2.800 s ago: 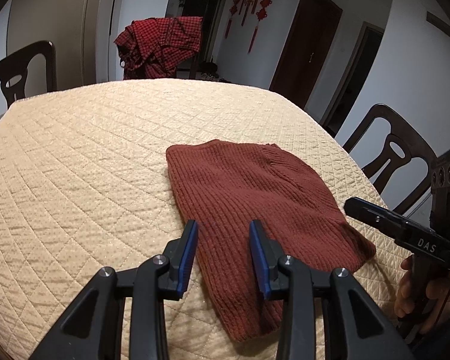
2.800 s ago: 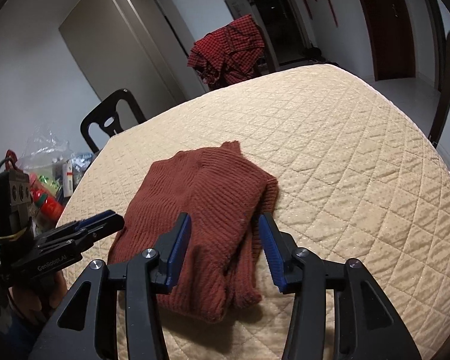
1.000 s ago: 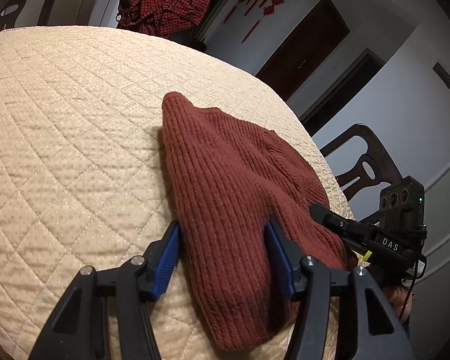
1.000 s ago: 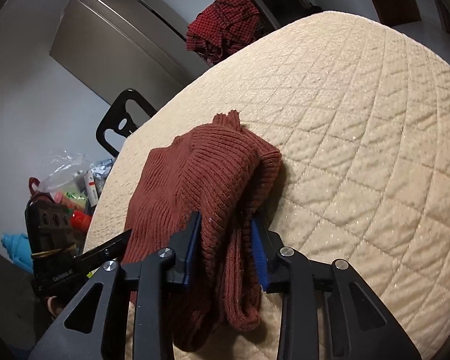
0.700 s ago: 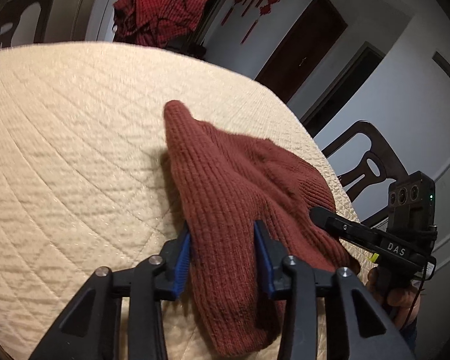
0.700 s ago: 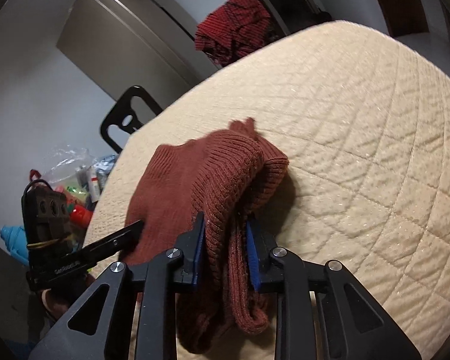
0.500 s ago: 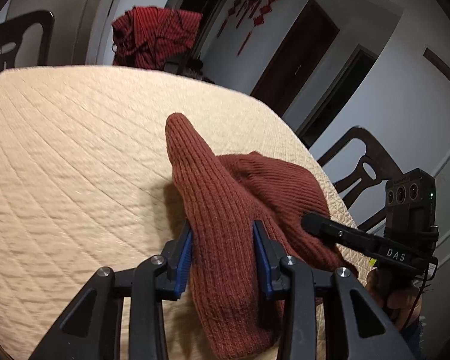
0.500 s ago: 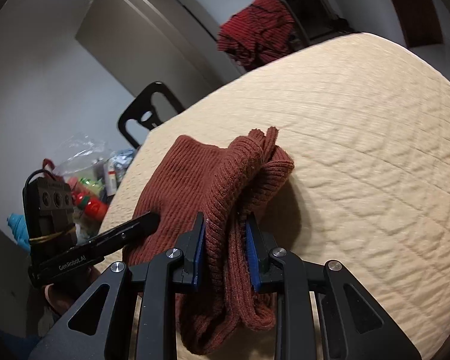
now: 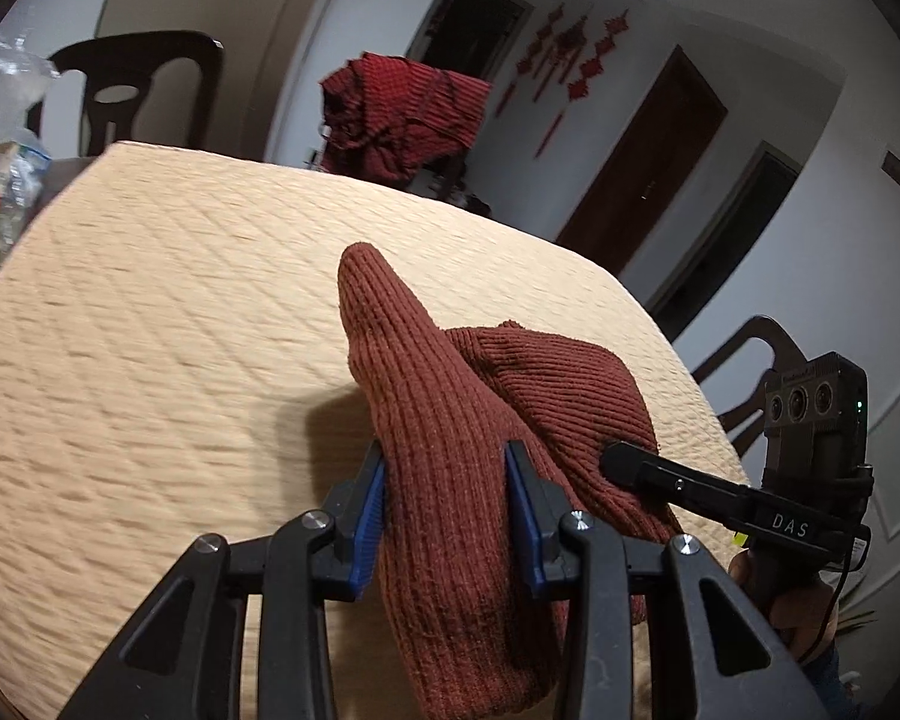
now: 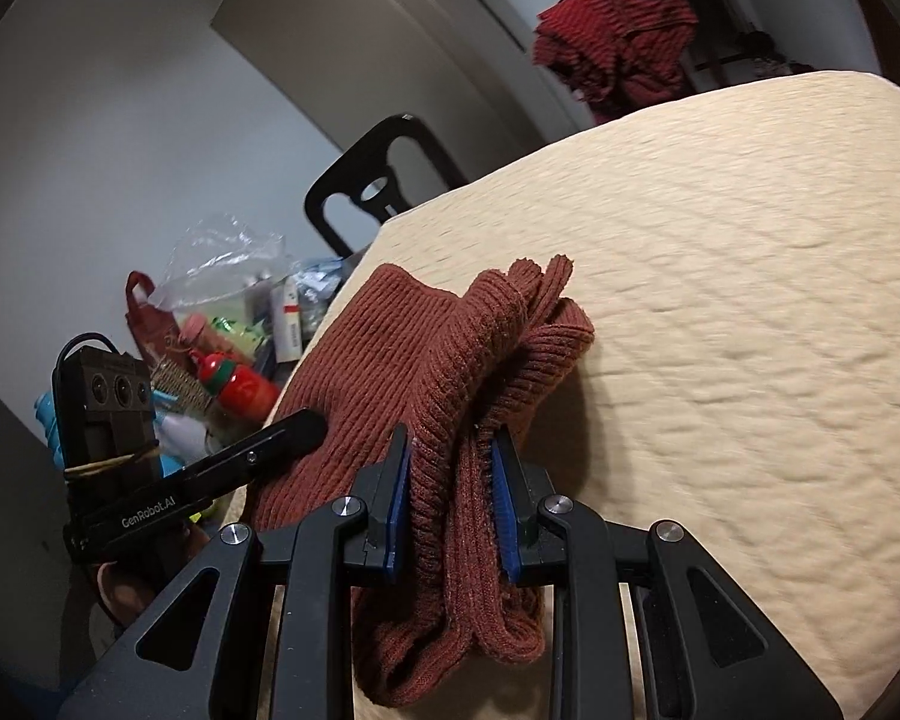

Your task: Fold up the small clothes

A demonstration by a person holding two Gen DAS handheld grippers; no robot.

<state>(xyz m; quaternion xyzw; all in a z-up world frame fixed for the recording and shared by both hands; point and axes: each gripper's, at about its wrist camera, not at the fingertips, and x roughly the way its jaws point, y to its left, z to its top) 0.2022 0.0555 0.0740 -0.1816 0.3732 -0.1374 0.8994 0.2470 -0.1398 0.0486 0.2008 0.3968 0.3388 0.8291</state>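
Big round table (image 9: 150, 312) under its quilted cream cover, and near its close edge, the sweater (image 9: 450, 450), a rust-red ribbed knit, rising off the cloth in a peaked ridge. Its far part looks to rest on the table, though the blur makes that hard to call. Behind the far edge, a chair draped with a red checked garment (image 9: 402, 114); off the left edge, a clutter of bottles and bags (image 10: 234, 348).

Now the tools. The left tool (image 9: 444, 501) is clamped on the left side of the sweater's near hem, blue pads pressed into a thick bunch of knit. The right tool (image 10: 450, 489) grips the right side the same way, narrower, with doubled layers hanging below the jaws. The left tool's jaws have just been closing, the knit between them.

This reads as the fold itself getting under way: near hem lifted in both tools. Next it calls for carrying that edge toward the far edge, level and together, then laying it down square before letting go.
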